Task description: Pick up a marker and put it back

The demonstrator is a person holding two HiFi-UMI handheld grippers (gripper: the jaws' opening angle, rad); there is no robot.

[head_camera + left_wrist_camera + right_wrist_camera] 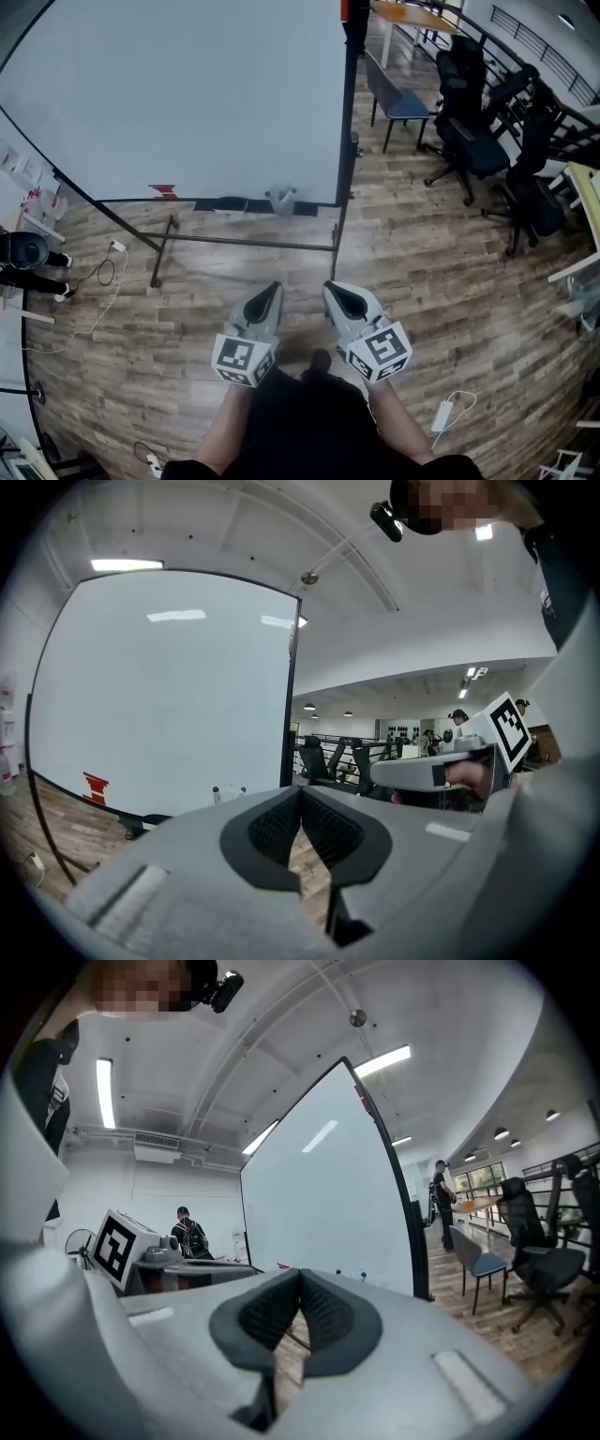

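- Firstly, the left gripper is held low in front of the person, beside the right gripper; the two are near each other but do not touch.
- Its dark ribbed pads meet at the tips, so the jaws are closed together and nothing stands between them.
- The right gripper's pads also meet at the tips; its jaws are closed and hold nothing.
- Both grippers point toward the whiteboard, which stands on the wooden floor well apart from them.
- Along the board's lower edge runs a dark tray, with a grey holder on it and a red mark on the board just above its left part.
- At that lower edge, in the left gripper view, two small capped things stand upright; they are probably the markers, but they are too small to be sure.
- To the right of the board stand a blue chair and several black office chairs.
- A white cable lies on the floor at the left.
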